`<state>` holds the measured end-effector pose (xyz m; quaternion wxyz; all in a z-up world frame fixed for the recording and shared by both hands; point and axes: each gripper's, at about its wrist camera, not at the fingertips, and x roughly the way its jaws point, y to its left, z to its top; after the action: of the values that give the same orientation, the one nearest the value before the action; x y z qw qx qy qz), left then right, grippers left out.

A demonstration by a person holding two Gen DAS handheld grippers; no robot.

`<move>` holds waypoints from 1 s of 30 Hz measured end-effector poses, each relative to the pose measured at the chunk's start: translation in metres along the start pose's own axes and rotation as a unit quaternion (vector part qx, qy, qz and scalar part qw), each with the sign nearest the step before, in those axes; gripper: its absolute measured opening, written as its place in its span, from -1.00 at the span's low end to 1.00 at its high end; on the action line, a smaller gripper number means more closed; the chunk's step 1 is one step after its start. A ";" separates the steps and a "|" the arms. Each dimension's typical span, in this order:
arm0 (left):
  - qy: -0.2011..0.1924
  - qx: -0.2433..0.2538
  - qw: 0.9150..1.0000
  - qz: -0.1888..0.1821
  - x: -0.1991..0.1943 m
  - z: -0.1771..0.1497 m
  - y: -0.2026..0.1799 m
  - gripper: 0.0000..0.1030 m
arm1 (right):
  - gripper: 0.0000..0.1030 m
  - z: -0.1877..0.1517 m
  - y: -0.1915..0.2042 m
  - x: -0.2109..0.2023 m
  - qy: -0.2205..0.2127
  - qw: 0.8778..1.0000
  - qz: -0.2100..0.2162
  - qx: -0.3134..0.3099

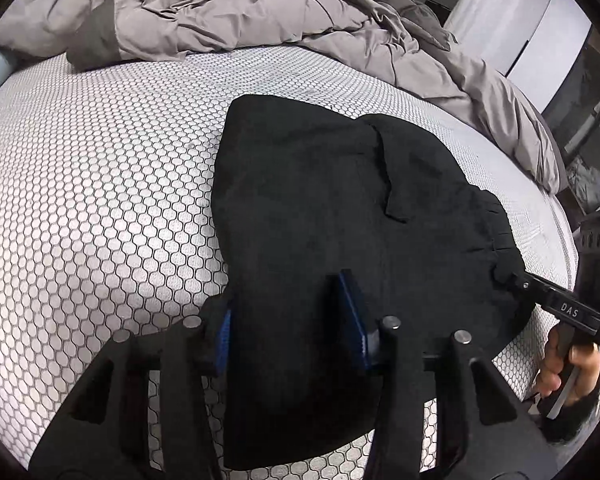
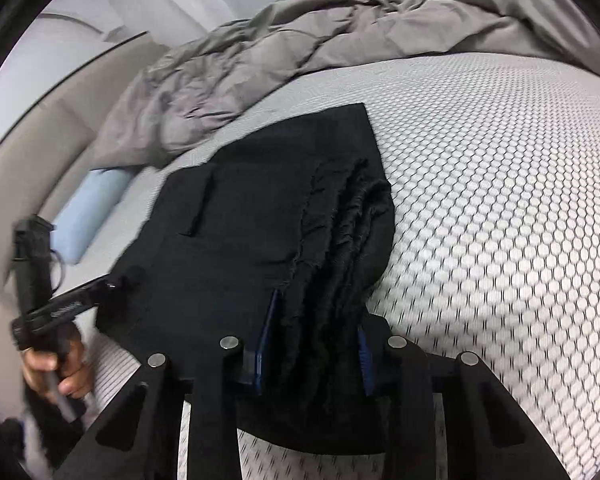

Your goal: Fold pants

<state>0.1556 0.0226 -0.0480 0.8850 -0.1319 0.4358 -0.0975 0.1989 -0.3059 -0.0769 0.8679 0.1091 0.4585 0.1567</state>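
I am holding the black pants (image 1: 340, 208), already folded small, on the mattress (image 1: 100, 168) just ahead of me. My left tongs (image 1: 296, 320) and right tongs (image 2: 316, 340) are both clamping their near edge. Next I am needing one more fold or release

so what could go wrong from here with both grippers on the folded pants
1. The right gripper pinches only the bunched waistband layers, so a lower layer could slip out and undo the fold.
2. The left gripper straddles the near edge of the pants; uneven pulling could skew the stack.
3. The pants lie close to the mattress edge and might slide off.
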 end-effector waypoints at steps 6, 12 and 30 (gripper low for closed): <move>-0.012 0.023 0.999 0.026 -0.014 -0.017 -0.007 0.04 | 0.20 0.002 -0.010 -0.016 -0.011 1.000 -0.005 0.003; -0.073 0.066 0.992 0.078 -0.060 -0.047 -0.026 0.66 | 0.78 -0.021 0.003 -0.063 -0.076 0.995 -0.015 -0.060; -0.186 0.061 0.977 0.077 -0.128 -0.094 -0.068 0.98 | 1.00 -0.070 0.038 -0.126 -0.208 0.970 -0.004 -0.123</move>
<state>0.0000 -0.0193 0.0142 0.9620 -0.0589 0.2651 -0.0290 0.0673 -0.3146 -0.0067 0.9516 0.0297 0.2455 0.1824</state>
